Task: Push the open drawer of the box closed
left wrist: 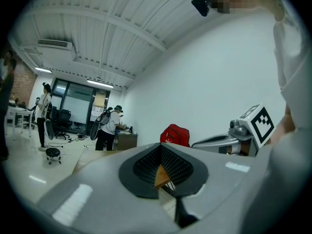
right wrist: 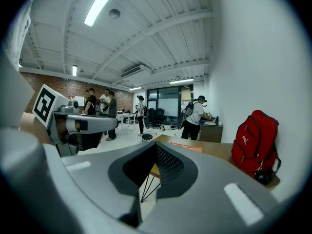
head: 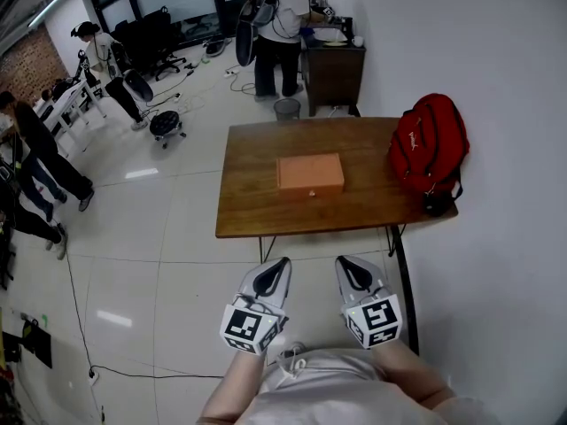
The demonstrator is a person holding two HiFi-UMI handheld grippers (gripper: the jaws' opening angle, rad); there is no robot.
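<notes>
Left claw (head: 281, 263) and right claw (head: 345, 262) are both closed on nothing, well short of the counter (head: 252, 212) where the box (head: 310, 172) sits mid-top, drawer (head: 310, 190) facing the person; likely risk: an unbraced 1-claw push slides the light box back instead of seating the drawer.

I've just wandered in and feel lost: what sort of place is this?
Most likely a shared office or workshop: black office chairs and a white desk on a tiled floor, people standing at work, a wooden table with a red backpack.
</notes>
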